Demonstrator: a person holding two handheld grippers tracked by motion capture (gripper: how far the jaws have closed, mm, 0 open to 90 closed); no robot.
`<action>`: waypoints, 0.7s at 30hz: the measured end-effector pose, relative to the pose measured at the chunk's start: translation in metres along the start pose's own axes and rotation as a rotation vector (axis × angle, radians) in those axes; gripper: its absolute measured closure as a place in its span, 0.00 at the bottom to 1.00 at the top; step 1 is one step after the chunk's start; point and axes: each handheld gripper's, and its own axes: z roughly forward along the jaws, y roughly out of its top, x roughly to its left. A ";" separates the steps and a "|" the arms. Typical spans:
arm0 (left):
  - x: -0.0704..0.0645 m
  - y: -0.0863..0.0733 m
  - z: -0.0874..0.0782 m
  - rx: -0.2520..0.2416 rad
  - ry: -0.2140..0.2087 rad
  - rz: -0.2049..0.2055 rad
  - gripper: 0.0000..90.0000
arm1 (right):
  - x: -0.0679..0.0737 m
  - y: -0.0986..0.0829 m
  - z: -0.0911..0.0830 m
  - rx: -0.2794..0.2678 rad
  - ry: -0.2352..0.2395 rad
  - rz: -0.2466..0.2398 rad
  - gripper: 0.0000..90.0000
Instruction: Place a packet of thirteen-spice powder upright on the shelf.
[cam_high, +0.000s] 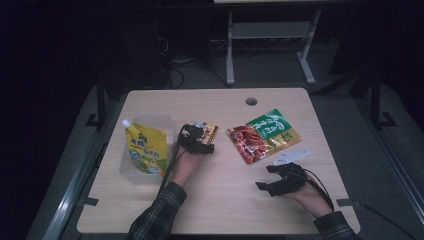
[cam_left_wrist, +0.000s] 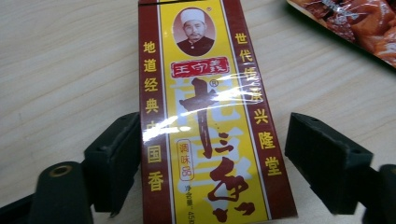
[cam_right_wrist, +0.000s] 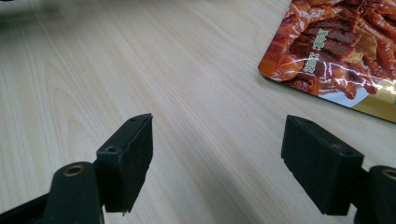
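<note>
Two tongs work the counter (cam_high: 220, 200): left tongs (cam_left_wrist: 212, 158) spread around a seasoning box (cam_left_wrist: 210, 116); right tongs (cam_right_wrist: 217, 163), at 5 o'clock, gape empty.

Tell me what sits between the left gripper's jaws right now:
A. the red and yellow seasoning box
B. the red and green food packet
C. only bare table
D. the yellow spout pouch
A. In the left gripper view the red and yellow seasoning box lies on the table between the open jaws of the left gripper, one jaw at its edge and the other standing apart from it.
</note>
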 end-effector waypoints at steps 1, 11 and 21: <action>0.001 0.000 -0.001 0.002 0.003 -0.003 0.30 | 0.000 0.000 0.000 0.000 0.000 0.000 0.27; 0.000 0.000 -0.003 0.013 -0.013 -0.008 0.35 | 0.000 0.000 0.000 0.001 0.003 0.001 0.27; -0.007 0.004 -0.020 -0.003 -0.049 0.013 0.35 | -0.001 0.000 0.000 0.001 0.002 0.002 0.27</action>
